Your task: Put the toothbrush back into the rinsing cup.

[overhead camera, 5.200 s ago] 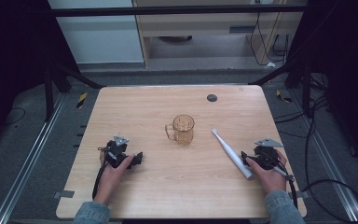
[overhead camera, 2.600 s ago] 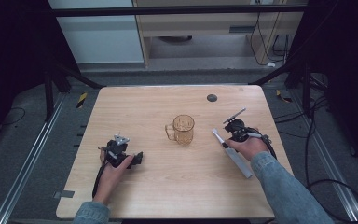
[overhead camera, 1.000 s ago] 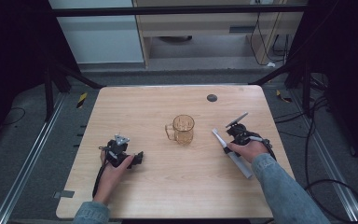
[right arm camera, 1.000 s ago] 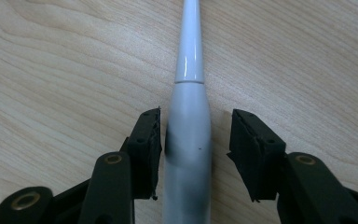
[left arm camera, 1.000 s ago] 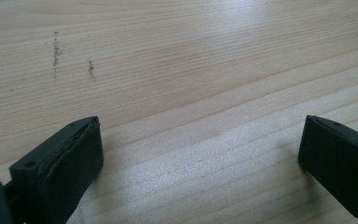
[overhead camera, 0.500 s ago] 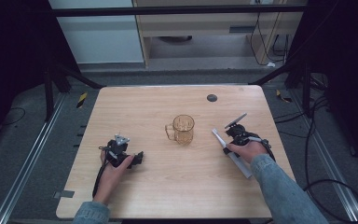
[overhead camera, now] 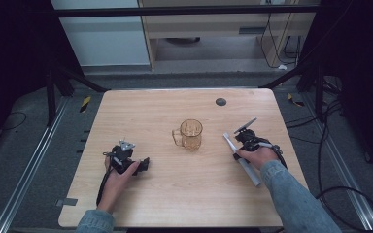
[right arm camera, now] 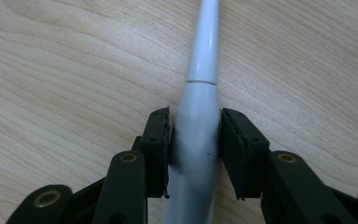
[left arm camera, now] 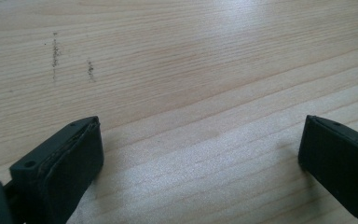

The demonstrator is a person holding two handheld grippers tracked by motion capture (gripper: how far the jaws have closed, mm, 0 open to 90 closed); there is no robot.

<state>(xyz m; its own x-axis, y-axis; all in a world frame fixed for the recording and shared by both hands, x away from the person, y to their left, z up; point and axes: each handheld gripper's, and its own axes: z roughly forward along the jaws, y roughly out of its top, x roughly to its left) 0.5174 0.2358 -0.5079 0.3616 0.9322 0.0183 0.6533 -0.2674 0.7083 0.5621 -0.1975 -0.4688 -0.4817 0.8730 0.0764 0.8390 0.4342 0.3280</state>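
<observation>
Closing on the long white plastic wand-shaped tool [right arm camera: 196, 126], the right gripper [right arm camera: 196, 140] has just drawn its jaws in until both black pads sit against the thick grey-white handle, left pad pressed flat, right pad touching or nearly so. The grip falls just behind the seam where the handle narrows into the slim neck, probably so the thick section fills the jaws. The tool lies flat on the pale wooden table [overhead camera: 141, 111], angled with its tip toward the amber translucent glass mug [overhead camera: 190, 135], which stands upright nearby, apart from it.

The left gripper [left arm camera: 200, 158] rests low over bare wood, jaws spread wide and empty, seemingly idle.

Compared with the earliest high view, the right hand [overhead camera: 252, 154] has come forward from the table's near right corner onto the tool; mug and left hand are unchanged.
</observation>
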